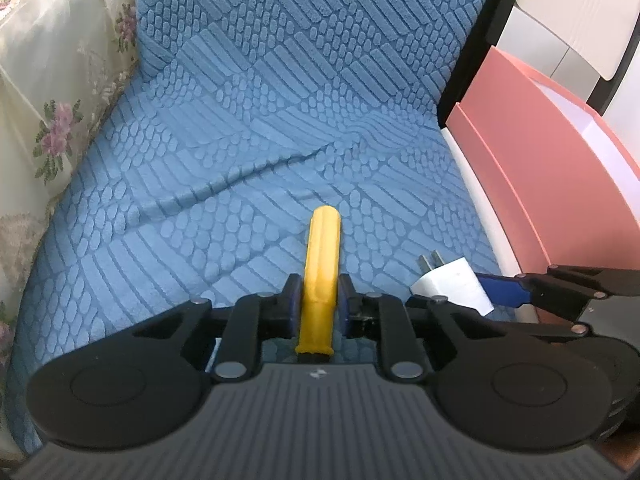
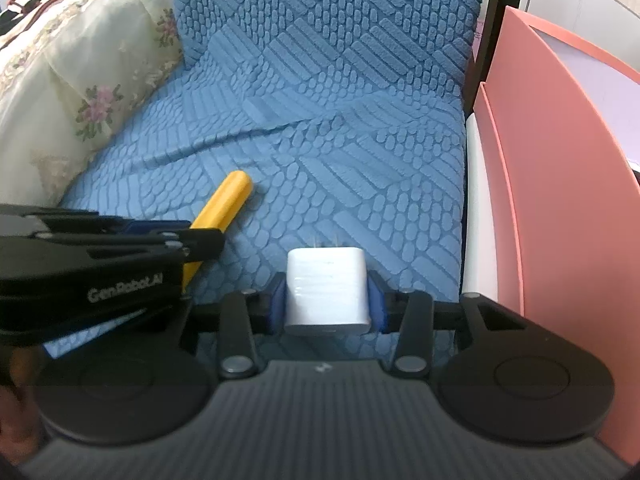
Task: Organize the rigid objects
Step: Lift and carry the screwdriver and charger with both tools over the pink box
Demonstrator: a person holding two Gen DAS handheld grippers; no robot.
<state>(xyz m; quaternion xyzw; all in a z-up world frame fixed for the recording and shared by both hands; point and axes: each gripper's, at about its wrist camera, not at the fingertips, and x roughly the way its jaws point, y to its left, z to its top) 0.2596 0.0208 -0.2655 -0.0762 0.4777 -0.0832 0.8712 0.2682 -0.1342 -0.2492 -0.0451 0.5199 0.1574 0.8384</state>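
My left gripper (image 1: 319, 300) is shut on a yellow tool handle (image 1: 322, 256), which points forward over the blue textured seat cover (image 1: 240, 140). My right gripper (image 2: 328, 300) is shut on a white plug adapter (image 2: 327, 288), its metal prongs pointing away from me. In the left wrist view the white adapter (image 1: 452, 284) shows at the right, held between the right gripper's blue pads. In the right wrist view the yellow handle (image 2: 224, 204) shows at the left, running into the left gripper's fingers.
A pink open box (image 1: 540, 168) stands right of the seat; it also shows in the right wrist view (image 2: 552, 200). A floral cream cushion (image 1: 52, 92) lies at the left. A crease runs across the seat cover.
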